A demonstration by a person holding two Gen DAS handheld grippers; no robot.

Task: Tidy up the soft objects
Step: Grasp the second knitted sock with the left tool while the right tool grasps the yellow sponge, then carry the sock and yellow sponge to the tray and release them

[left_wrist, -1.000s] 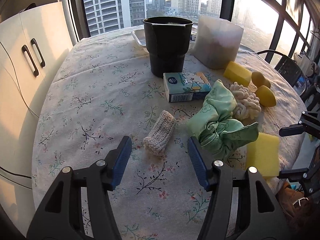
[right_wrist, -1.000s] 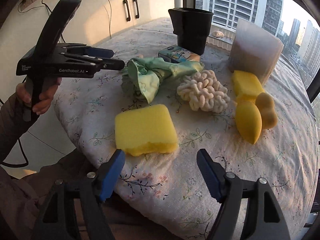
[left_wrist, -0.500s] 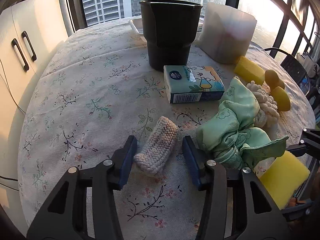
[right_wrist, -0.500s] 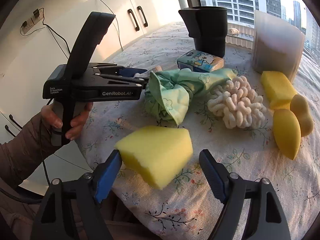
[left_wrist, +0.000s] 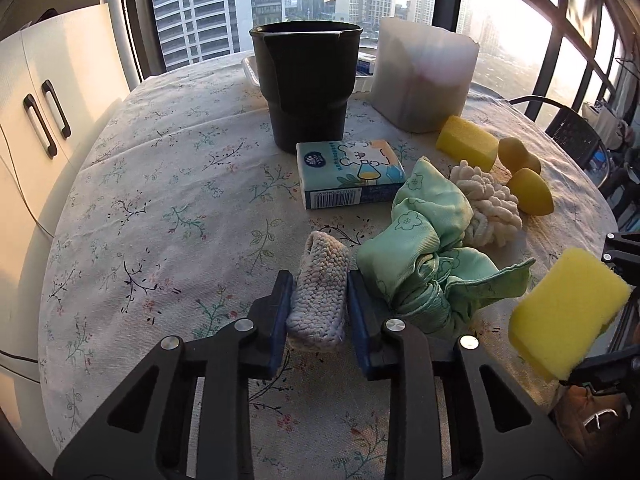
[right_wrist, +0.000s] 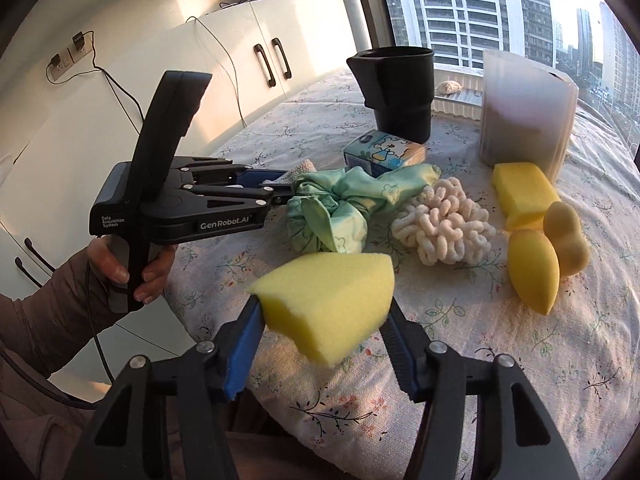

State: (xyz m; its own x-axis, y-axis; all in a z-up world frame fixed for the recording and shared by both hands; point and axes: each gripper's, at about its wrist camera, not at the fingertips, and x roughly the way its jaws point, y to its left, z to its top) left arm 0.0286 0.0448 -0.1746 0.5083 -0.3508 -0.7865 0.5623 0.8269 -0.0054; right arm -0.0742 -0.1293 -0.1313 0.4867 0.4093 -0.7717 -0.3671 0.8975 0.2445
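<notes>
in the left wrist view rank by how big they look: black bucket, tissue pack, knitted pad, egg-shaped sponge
1. black bucket
2. tissue pack
3. knitted pad, enlarged by nearness between the left gripper fingers, so its rank against the pack is unsure
4. egg-shaped sponge

- The left wrist view looks forward along the left gripper (left_wrist: 318,306), set low and close over the table (left_wrist: 160,200), facing the window (left_wrist: 200,8); the black bucket (left_wrist: 306,84) stands straight ahead of its fingers.
- The right wrist view looks along the right gripper (right_wrist: 324,332) from the table's near edge, angled towards the cabinets (right_wrist: 240,80), with the left gripper (right_wrist: 280,196) ahead to its left.
- Both views share the green cloth (left_wrist: 424,256) (right_wrist: 340,204), the tissue pack (left_wrist: 348,172) (right_wrist: 384,154), the cream chenille pad (left_wrist: 488,208) (right_wrist: 444,228) and the frosted container (left_wrist: 424,76) (right_wrist: 524,116).
- The yellow sponge (right_wrist: 328,300) fills the right view's foreground and sits far right of the left fingers (left_wrist: 568,312).
</notes>
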